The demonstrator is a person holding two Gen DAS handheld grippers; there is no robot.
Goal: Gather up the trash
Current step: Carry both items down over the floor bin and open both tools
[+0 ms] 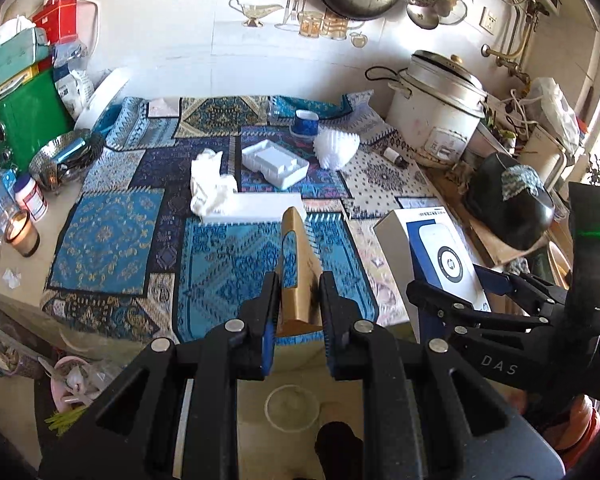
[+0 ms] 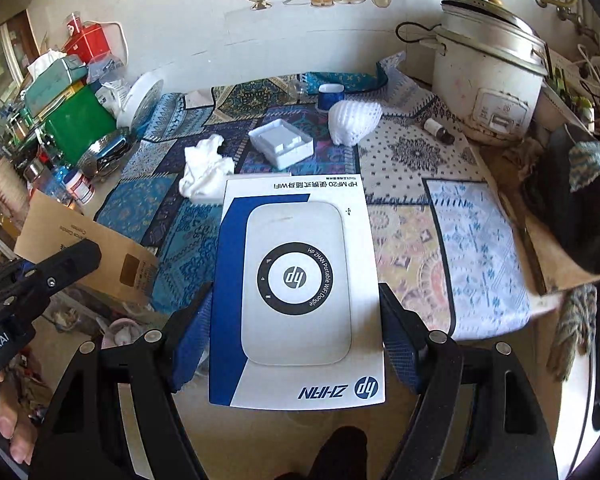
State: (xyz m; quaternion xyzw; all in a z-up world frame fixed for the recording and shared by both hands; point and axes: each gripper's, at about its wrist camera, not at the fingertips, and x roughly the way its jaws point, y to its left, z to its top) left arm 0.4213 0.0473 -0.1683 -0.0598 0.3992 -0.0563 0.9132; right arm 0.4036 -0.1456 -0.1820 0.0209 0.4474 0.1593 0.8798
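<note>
We carry two finds clear of the tabletop (image 1: 100, 264): our left hand-held gripper (image 1: 298, 312) is clamped on a flattened brown cardboard box (image 1: 300, 264), our right hand-held gripper (image 2: 296, 344) grips a white-and-blue HP carton (image 2: 296, 280) by its sides. Still lying ahead are a crumpled white tissue (image 2: 204, 172), a white foam tray (image 2: 282, 146) and a white foam net (image 2: 354, 120), with the white rice cooker (image 2: 492, 76) crowding the right.

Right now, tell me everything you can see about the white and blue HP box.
The HP box is a flat white cardboard carton with a blue band, a printed picture of a rounded white WiFi dongle and an HP logo. It looks intact and closed. The right gripper clamps it by its two side edges, holding it tilted above the patterned cloth, apart from everything else.
</note>
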